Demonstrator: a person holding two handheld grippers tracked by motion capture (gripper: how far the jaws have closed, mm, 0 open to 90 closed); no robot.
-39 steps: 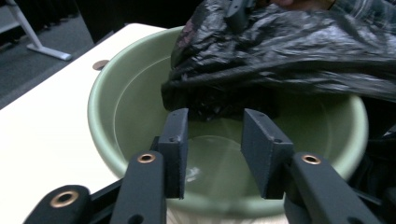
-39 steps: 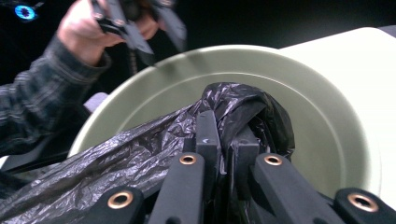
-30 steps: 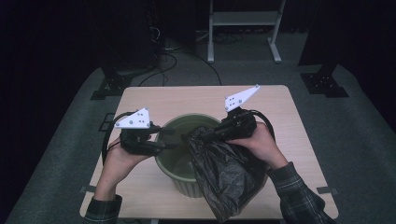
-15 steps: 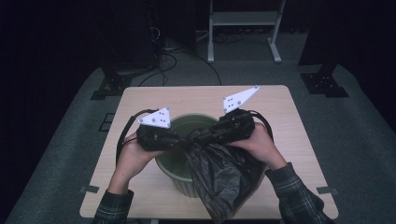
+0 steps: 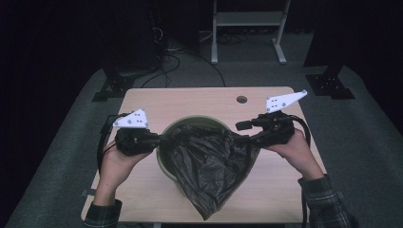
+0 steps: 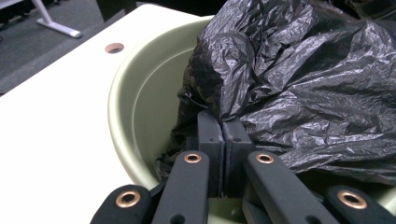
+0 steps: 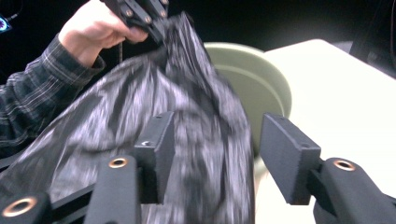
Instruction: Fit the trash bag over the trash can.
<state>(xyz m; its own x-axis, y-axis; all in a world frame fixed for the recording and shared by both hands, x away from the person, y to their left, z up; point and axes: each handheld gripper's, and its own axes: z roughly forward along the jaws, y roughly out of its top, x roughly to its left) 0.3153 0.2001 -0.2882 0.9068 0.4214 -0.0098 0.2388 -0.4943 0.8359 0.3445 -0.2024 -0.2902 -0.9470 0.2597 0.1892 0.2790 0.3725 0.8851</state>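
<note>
On the bench [image 5: 157,99] stands a green bin [image 5: 167,164], and a black bag [image 5: 209,164] is stretched over its mouth for lining. The left hand-held gripper [image 6: 222,135] pinches one bag edge tight; the right hand-held gripper's [image 7: 215,154] jaws have just been opening, the plastic loose between them.

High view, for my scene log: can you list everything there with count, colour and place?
bin bag: one, black, stretched over the bin and hanging past the table's near edge
bin: one, pale green, round, mid-table
table: one, light wood, centre, with a hole near the far edge
stand: one, white, on the floor behind
left tongs: black, shut on the bag's left edge
right tongs: black, jaws just opening, bag between them
hands: two, plaid sleeves, from the bottom
</note>
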